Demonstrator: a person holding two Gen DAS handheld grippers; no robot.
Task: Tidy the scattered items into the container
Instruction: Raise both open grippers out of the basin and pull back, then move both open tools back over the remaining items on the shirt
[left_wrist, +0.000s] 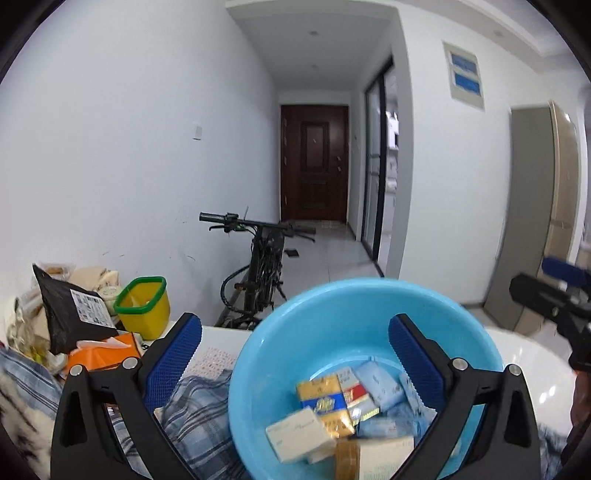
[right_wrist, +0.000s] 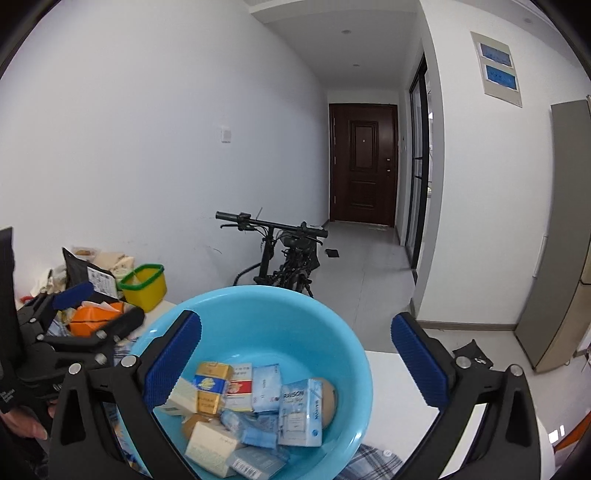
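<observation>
A light blue plastic basin (left_wrist: 332, 306) (right_wrist: 266, 314) sits on the white table and holds several small packs: a gold and blue box (left_wrist: 325, 402) (right_wrist: 212, 387), pale blue tissue packs (left_wrist: 380, 384) (right_wrist: 299, 413) and beige boxes (left_wrist: 295, 435) (right_wrist: 210, 446). My left gripper (left_wrist: 295, 354) is open and empty, its blue pads either side of the basin's left half. My right gripper (right_wrist: 295, 354) is open and empty above the basin. Each gripper shows at the edge of the other's view, the right (left_wrist: 554, 299) and the left (right_wrist: 74, 321).
A yellow tub with a green rim (left_wrist: 142, 302) (right_wrist: 144, 284), an orange pack (left_wrist: 99, 354) (right_wrist: 92, 317), a black bag (left_wrist: 70, 310) and other clutter lie at the left. A blue plaid cloth (left_wrist: 199, 413) lies under the basin. A bicycle (left_wrist: 258, 266) (right_wrist: 288, 254) stands beyond the table.
</observation>
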